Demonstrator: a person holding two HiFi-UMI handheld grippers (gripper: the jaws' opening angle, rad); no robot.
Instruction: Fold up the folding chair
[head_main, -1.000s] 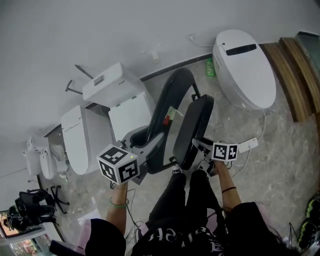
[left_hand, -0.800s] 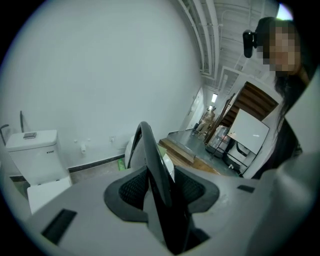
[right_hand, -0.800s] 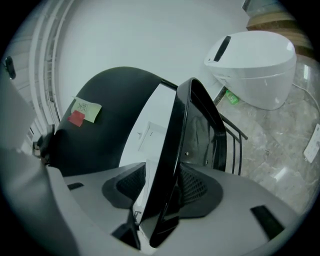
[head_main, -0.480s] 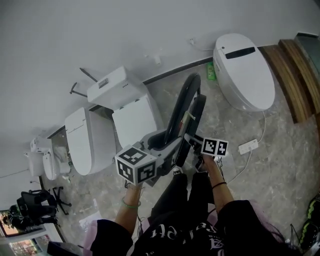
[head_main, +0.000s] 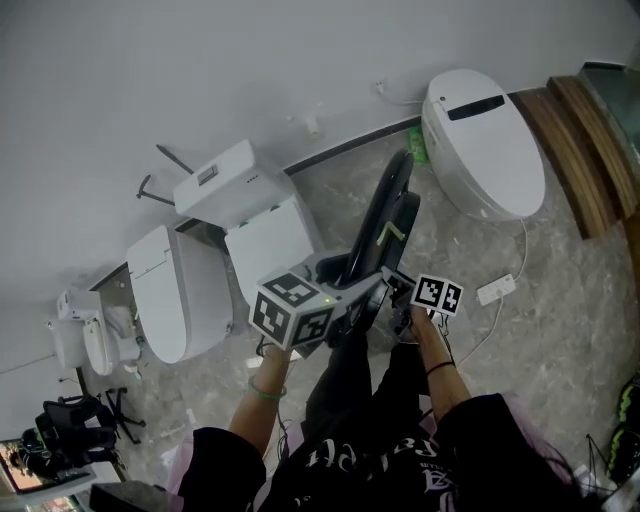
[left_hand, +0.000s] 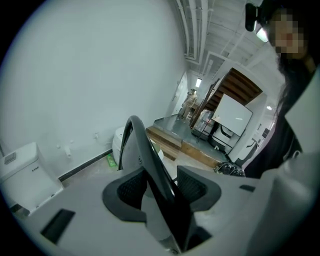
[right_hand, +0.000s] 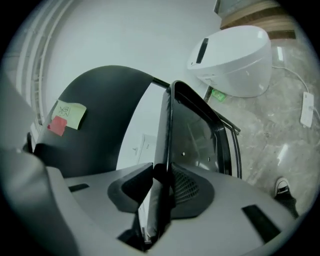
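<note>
While the folding chair (head_main: 385, 215) stands nearly flat on the stone floor (head_main: 560, 330), between a boxy toilet (head_main: 250, 215) and a rounded toilet (head_main: 485, 140), its curved rim is straddled by the left claw (left_hand: 162, 187), whose jaws are opening wide. A thin panel edge is pinched by the right claw (right_hand: 161, 182), whose jaws are closing on it.

Black folding chair (head_main: 376, 225) with yellow note (right_hand: 70, 114) and red note (right_hand: 56, 125); white toilet (head_main: 485, 140); grey mottled floor (head_main: 570, 300).
</note>
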